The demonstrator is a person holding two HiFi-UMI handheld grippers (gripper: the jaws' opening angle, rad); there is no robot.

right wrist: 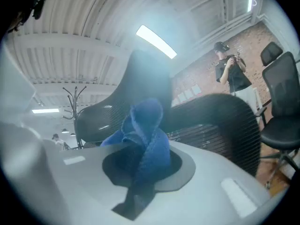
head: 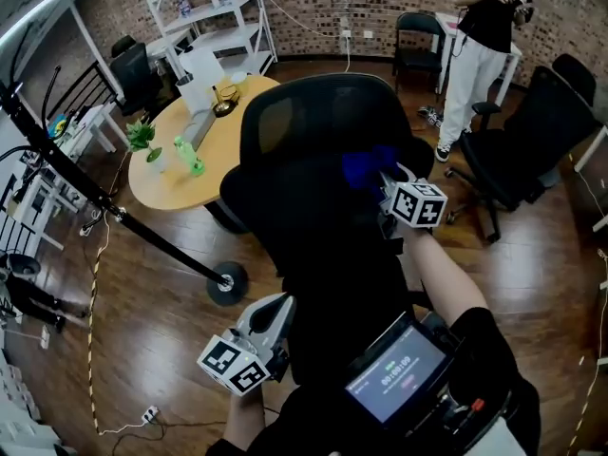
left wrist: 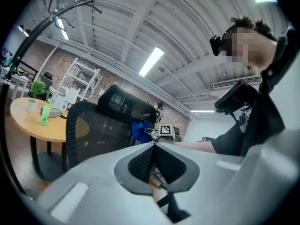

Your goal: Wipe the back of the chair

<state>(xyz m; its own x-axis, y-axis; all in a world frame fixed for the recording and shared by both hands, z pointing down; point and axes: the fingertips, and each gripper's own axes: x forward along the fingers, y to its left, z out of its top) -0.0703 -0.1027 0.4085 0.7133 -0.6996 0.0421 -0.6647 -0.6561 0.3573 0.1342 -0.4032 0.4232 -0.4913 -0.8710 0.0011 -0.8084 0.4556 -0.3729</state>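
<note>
A black mesh office chair [head: 313, 150] stands in front of me with its back [left wrist: 101, 137] toward me. My right gripper [head: 380, 174] is shut on a blue cloth [head: 366, 164] and holds it against the upper right of the chair back [right wrist: 220, 121]. The cloth [right wrist: 147, 139] bunches up between the shut jaws in the right gripper view, and shows as a blue wad [left wrist: 139, 130] in the left gripper view. My left gripper [head: 275, 316] hangs low at the left, beside the chair's lower part, shut with nothing in it [left wrist: 153, 146].
A round wooden table [head: 190, 145] with a plant, a green bottle and boxes stands beyond the chair at left. A black coat-stand pole [head: 123, 221] crosses the floor at left. Another black chair [head: 532, 141] and a standing person [head: 480, 36] are at right.
</note>
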